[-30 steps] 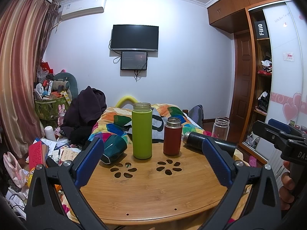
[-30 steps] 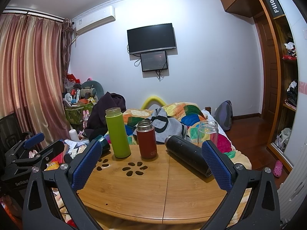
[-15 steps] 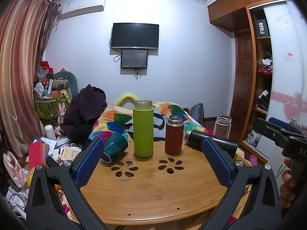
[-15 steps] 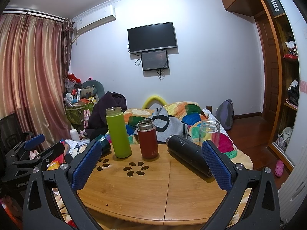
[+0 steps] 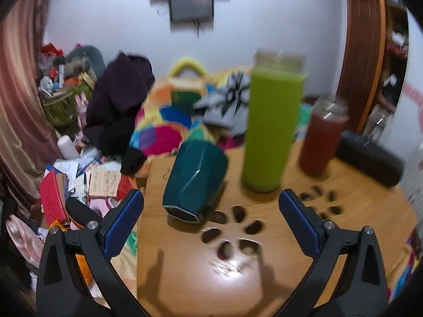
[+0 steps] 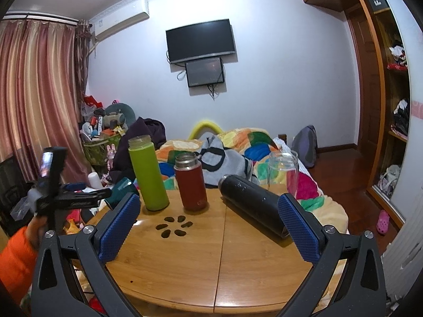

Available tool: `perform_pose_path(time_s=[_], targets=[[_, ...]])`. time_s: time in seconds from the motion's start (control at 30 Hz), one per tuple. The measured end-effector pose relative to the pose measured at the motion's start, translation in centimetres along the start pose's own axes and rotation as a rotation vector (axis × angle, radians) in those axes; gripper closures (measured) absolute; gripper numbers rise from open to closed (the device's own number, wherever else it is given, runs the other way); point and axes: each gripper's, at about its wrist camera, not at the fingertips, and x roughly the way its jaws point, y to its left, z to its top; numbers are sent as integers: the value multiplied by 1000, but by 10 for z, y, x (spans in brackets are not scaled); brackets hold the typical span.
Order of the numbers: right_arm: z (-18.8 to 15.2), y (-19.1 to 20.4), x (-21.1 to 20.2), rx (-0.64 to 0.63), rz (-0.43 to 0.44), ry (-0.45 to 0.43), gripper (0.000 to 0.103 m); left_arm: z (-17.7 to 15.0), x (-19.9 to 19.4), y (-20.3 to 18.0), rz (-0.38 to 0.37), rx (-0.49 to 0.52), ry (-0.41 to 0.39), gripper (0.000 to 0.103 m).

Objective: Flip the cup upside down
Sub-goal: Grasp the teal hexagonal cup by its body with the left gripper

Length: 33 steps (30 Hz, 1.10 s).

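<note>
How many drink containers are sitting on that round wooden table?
5. A teal cup lies on its side at the left edge; a green bottle and a red flask stand mid-table; a black flask lies on its side; a clear jar stands behind it. Others may be hidden.

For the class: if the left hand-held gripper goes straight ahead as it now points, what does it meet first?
Probably the dark teal cup lying on its side on the table; the left hand-held gripper is open, though blur makes depth uncertain.

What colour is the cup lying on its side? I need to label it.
Dark teal cup, clearest in the left wrist view.
</note>
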Motion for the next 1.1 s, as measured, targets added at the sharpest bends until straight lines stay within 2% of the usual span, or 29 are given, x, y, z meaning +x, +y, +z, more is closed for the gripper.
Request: perform_pose_path(time_s=[0.1,0.2,0.23,0.27,0.3,0.4,0.47,0.83,1.1], targets=[[-4,-5,11,6,-5,27,0,9,38,11,-32,-19,109,0],[-6,-8,18,4,-10,44,0,16,65,21,-39,-64,166,0],[-7,-8,20,3,-12,49,0,17,70,23,-46,-74,171,4],[-8,-9,22,1,-13,54,0,19,75,23,-53,-78,182,15],[-9,-10,24,1,-14,60,0,18,79,23,-60,-78,196,20],[-13,-12,30,6,-11,72,0,16,83,22,-43,-71,208,27],[-13,-13,31,12,-8,77,0,14,81,22,-38,-66,202,32],[-10,-11,25,-1,6,48,0,-8,47,9,-47,-55,204,32],[-13,-12,20,4,22,39,0,-45,-4,-44,-102,35,163,32]])
